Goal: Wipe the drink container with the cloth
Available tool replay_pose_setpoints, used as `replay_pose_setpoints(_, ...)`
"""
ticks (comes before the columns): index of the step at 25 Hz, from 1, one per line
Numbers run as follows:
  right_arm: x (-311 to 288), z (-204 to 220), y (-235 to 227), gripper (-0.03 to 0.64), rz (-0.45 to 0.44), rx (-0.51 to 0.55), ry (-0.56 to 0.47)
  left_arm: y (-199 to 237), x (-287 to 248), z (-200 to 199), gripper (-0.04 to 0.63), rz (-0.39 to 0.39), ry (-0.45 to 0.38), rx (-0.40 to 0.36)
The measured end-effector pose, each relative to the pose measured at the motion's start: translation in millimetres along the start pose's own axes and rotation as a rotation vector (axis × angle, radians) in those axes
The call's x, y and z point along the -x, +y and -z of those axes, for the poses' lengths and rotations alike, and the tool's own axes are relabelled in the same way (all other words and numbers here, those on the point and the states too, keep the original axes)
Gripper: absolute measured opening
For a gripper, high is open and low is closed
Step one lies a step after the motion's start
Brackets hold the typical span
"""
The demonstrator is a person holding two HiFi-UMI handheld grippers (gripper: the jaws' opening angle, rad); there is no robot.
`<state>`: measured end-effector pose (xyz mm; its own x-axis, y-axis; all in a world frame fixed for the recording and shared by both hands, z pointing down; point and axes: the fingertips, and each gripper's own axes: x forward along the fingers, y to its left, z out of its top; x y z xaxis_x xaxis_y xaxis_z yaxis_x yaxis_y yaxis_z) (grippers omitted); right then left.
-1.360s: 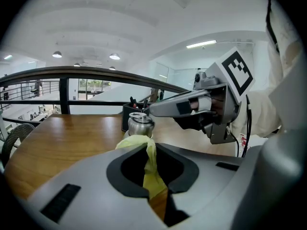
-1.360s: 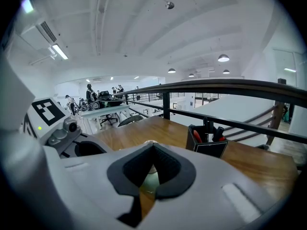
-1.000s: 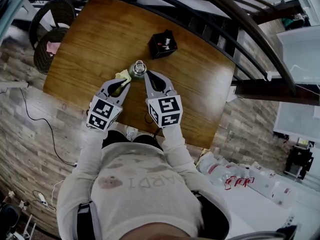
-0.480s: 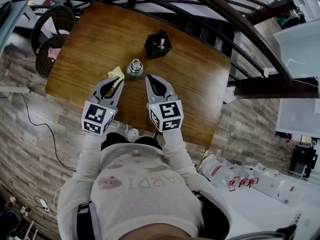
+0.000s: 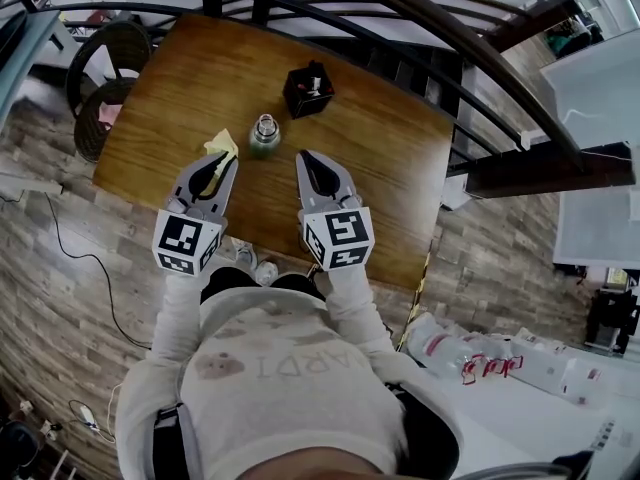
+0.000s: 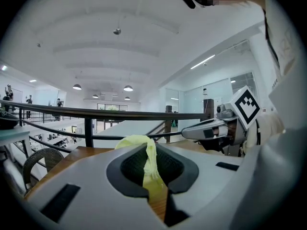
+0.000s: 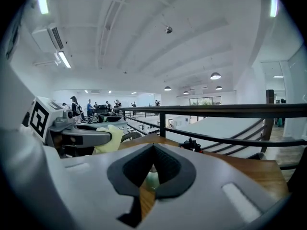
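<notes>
We see the left gripper (image 5: 222,163) clamped on a pale yellow cloth (image 6: 145,158): its own view shows the jaws pressed together with the fabric pinched between them and a loose fold bunched over the tips. The right gripper (image 5: 308,160) sits level with it and a little to its right, its jaws closed to a point with nothing gripped between them. Both tools are held low over the near half of a brown wooden table (image 5: 390,168), tips pointing away from the person, whose pale sleeves run back from the marker cubes. The drink bottle (image 5: 264,135), clear with a greenish tint and seen from above, stands upright on the table just beyond the two grippers and between their lines, touching neither; the free corner of the cloth lies just to its left, apart from it. Farther on, a small black box (image 5: 307,90) rests on the wood. A dark metal railing (image 5: 430,28) curves past the table's far edge, and wicker chairs (image 5: 108,53) stand off its left end.
</notes>
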<state>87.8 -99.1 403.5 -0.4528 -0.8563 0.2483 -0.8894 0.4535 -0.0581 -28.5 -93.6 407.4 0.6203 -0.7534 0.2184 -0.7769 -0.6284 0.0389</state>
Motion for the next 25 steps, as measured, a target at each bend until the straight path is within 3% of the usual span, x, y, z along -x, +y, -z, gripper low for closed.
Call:
replay_pose_setpoints(17,71.0,-34.9,7.3,0.011,0.041,0.022,-0.138,-28.7,57.7,-53.3,0.031,-0.063,-0.159,-0.026)
replay_pose_setpoints(25,101.3,-50.1,11.7,0.011,0.047,0.024,-0.198,-42.8,76.7,-65.3,0.031,-0.077,-0.192,-0.040)
